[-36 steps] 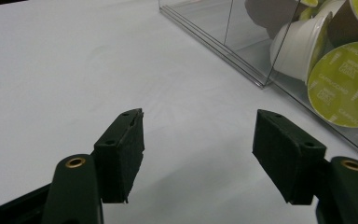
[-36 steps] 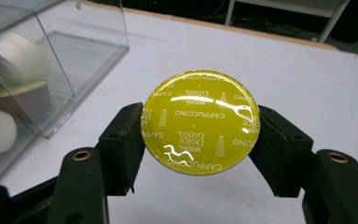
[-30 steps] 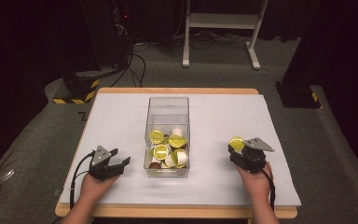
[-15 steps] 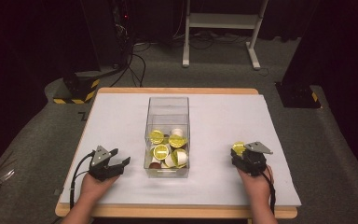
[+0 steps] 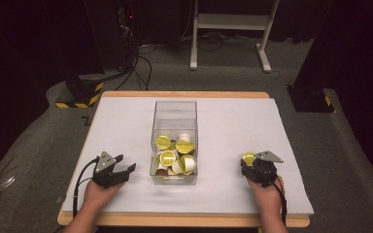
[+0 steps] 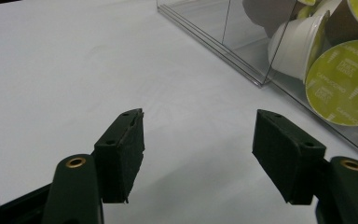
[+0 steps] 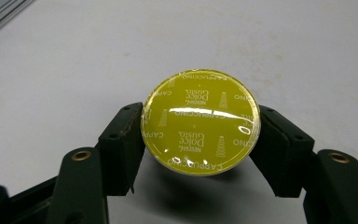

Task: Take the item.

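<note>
A coffee capsule [image 7: 200, 121] with a yellow-green foil lid sits between the jaws of my right gripper [image 7: 200, 144], which is shut on its sides, lid up, just over the white table. From above, that capsule [image 5: 248, 158] and the right gripper [image 5: 249, 164] are at the near right. My left gripper [image 5: 126, 168] rests at the near left, open, with nothing between its jaws [image 6: 198, 156]. Between them stands a clear plastic box [image 5: 175, 109] holding several capsules [image 5: 167, 158]; in the left gripper view the box wall [image 6: 247, 51] and a capsule [image 6: 347, 84] lie ahead to the right.
The white table cover [image 5: 233, 121] ends in a wooden edge [image 5: 184, 221] near the person. Dark floor, cables and a white stand [image 5: 228, 22] lie beyond the table. A yellow-and-black striped base [image 5: 77, 92] sits off the far left corner.
My right gripper has drifted slightly toward the near edge and lower, still carrying the capsule. The left gripper has stayed in place and open.
</note>
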A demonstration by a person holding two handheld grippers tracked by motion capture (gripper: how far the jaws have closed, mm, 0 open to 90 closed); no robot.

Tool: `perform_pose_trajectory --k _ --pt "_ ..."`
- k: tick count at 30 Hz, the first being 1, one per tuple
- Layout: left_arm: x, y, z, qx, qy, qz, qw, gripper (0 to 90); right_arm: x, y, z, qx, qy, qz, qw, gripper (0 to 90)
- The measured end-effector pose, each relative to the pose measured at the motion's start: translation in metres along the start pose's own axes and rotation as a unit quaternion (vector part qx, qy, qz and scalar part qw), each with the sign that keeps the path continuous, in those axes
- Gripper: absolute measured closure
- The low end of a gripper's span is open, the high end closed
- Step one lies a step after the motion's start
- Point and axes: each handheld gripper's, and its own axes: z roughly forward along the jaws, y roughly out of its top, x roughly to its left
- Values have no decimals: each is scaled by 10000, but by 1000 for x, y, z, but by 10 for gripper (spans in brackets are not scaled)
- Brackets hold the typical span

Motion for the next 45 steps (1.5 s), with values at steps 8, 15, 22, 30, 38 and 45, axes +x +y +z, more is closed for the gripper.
perform_pose_trajectory --k 8,15,22,30,38,45 --pt "0 0 0 3 -18 10 10000 343 0 -1 1 63 11 -3 10000 328" --pt "0 0 0 3 -27 -2 10000 343 1 0 1 59 11 26 10000 289" --pt "0 0 0 1 -14 11 10000 343 1 2 -2 -2 28 61 10000 230" --pt "0 0 -1 1 -9 3 10000 342 3 8 -8 -132 72 42 9999 188" --pt "-1 0 -1 -21 -19 17 10000 342 9 14 -18 -336 135 -45 9993 181" --pt "-2 0 -4 -41 -38 -31 10000 344 25 21 -29 -511 319 -175 9980 181"
